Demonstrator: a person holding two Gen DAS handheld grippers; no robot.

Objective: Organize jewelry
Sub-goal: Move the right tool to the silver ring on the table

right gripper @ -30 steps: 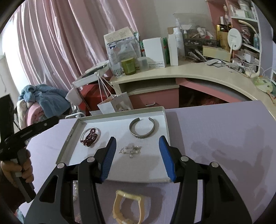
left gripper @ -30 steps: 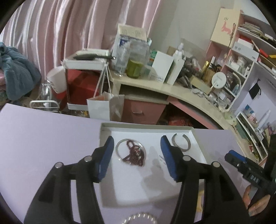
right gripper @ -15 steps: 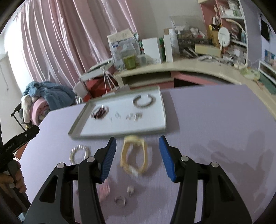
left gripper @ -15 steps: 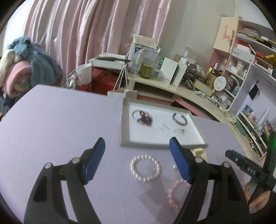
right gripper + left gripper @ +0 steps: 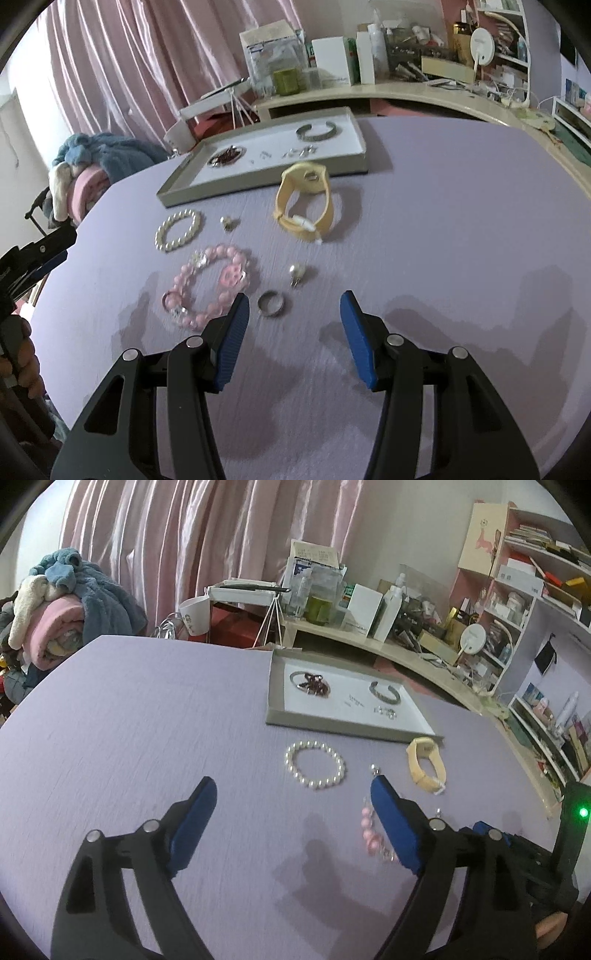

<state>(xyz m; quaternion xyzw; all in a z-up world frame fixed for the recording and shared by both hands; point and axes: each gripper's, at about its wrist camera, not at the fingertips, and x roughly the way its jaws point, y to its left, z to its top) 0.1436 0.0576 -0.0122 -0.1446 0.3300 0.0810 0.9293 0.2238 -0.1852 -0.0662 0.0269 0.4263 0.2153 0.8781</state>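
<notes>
The right hand-held gripper hangs above the lilac table with its blue pads spread wide and nothing between them. Just ahead of it lies a small silver band ring, and a step farther a pearl stud earring; to my eye the wide stance is there because either one could be the next pick, and the ring sits closest to the left pad.

The left hand-held gripper is likewise wide open and empty, held low over the table on the other side of the loose pieces. Its right pad partly covers a pink beaded bracelet, which lies flat beside the ring. Beyond that rests a white pearl bracelet, laid out as a clean circle, and near it a second small stud, too blurred for me to say exactly what it is.

A pale yellow rubbery wristwatch stands on its edge just beside the near wall of the shallow grey tray with its white lining. Inside the tray already sit a silver open cuff bangle, a ring-shaped piece with dark red beads and a scatter of tiny silver earrings, spaced apart so each stays separate. The sorting looks roughly half done, with the loose pieces on the table waiting near the tray.
</notes>
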